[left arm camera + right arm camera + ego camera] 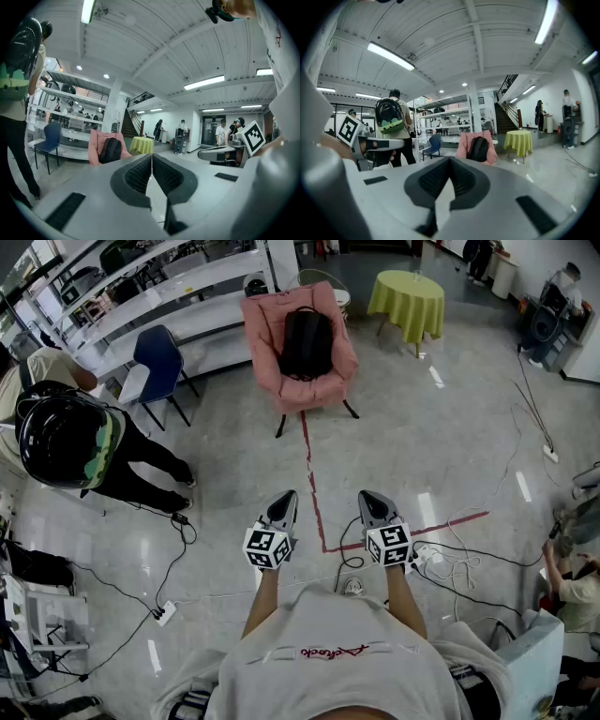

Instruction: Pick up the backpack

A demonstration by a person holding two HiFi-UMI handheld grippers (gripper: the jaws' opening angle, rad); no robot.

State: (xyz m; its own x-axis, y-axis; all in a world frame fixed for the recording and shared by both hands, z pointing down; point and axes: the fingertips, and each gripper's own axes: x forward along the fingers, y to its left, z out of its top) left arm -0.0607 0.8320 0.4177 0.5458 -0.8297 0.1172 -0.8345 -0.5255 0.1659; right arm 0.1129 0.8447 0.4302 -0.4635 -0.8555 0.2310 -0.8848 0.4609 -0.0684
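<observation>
A black backpack (pixel 306 341) leans upright in a pink armchair (pixel 267 334) across the floor, well ahead of me. It shows small in the left gripper view as backpack (pixel 110 150) and in the right gripper view as backpack (pixel 478 148). My left gripper (pixel 283 502) and right gripper (pixel 373 501) are held side by side near my chest, far short of the chair. Both are shut, jaws touching, with nothing between them.
A red tape line (pixel 310 474) runs on the floor toward the chair. A blue chair (pixel 157 357) and a person with a black backpack (pixel 66 439) stand at the left. A yellow-clothed round table (pixel 407 298) is at the back right. Cables (pixel 450 563) lie at the right.
</observation>
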